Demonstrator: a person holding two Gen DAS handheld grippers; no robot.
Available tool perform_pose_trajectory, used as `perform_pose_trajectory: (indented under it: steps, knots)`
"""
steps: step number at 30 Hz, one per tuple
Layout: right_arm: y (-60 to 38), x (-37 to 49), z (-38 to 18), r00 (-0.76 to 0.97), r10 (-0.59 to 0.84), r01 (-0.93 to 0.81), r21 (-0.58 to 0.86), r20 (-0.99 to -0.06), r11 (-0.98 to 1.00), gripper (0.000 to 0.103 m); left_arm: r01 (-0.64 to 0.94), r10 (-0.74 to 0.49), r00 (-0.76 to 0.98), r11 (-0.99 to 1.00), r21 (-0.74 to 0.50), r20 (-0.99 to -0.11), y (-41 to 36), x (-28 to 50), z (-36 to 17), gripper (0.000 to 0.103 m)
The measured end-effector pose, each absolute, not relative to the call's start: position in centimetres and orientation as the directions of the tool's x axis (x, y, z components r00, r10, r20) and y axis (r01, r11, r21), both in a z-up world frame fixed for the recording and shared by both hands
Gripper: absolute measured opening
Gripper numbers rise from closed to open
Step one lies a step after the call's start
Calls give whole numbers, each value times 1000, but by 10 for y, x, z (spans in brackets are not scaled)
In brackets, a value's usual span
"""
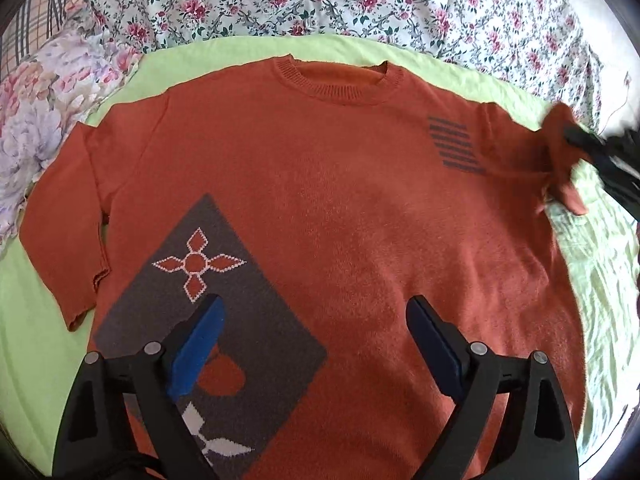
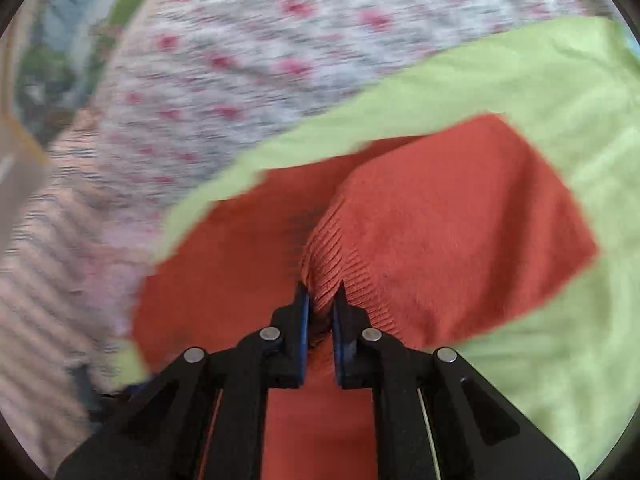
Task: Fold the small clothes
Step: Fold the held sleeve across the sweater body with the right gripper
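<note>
The right gripper [image 2: 320, 300] has its black fingers [image 2: 298, 320] drawn nearly together, pinching the ribbed cuff [image 2: 340, 264] of the orange knit sweater [image 1: 340, 208]; the sleeve [image 2: 460, 220] rises from the cuff in a soft, bunched fold. That view is smeared by blur. In the left wrist view the same gripper [image 1: 576, 140] shows at the right edge, holding the sleeve end lifted off the bed.

The left gripper [image 1: 316, 320] stands with its blue-padded fingers [image 1: 200, 340] spread wide, holding nothing, above the sweater's lower front.

The sweater lies flat, front up, on a pale green sheet [image 1: 36, 320]. It has a ribbed round collar [image 1: 336, 84], a block of dark stripes [image 1: 456, 144] on the chest and a grey diamond panel [image 1: 224, 300] with a four-petalled flower motif. The other sleeve [image 1: 60, 232] lies loosely beside the body.

Beyond the sheet lies rumpled floral bedding [image 1: 320, 4], and a pillow [image 1: 44, 120] with large pale blooms sits at the left.
</note>
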State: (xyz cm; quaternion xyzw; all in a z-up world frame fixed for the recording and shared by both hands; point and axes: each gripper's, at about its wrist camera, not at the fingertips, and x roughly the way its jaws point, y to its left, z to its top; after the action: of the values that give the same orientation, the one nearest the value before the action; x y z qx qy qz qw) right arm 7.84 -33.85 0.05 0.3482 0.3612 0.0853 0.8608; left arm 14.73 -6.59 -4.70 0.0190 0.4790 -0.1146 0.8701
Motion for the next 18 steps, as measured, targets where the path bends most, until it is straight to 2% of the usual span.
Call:
perform_pose_trajectory:
  steps: [6,11,14,15,18]
  knots:
    - [-230,173,-6,599,616,-42,748,-513,663,11,222,-253,502,962,-160,-827,-42,151,-43,93]
    - [-157,231,-28,486,703,-105,764,-519,637,11,213,-298,490,952,-218,-820,-21,178,-48,93]
    - [-133,250,-47,436,694,-95,738,-573,669,27,212,-309,475,949,-234,-824,-17,199,-58,93]
    - [-131,251,-51,430,690,-88,734,-583,674,38,212,-315,465,947,-241,-827,-16,208,-62,93]
    - [-142,240,-49,465,685,-89,740,-561,667,41,208,-331,438,942,-264,-836,-18,240,-77,93]
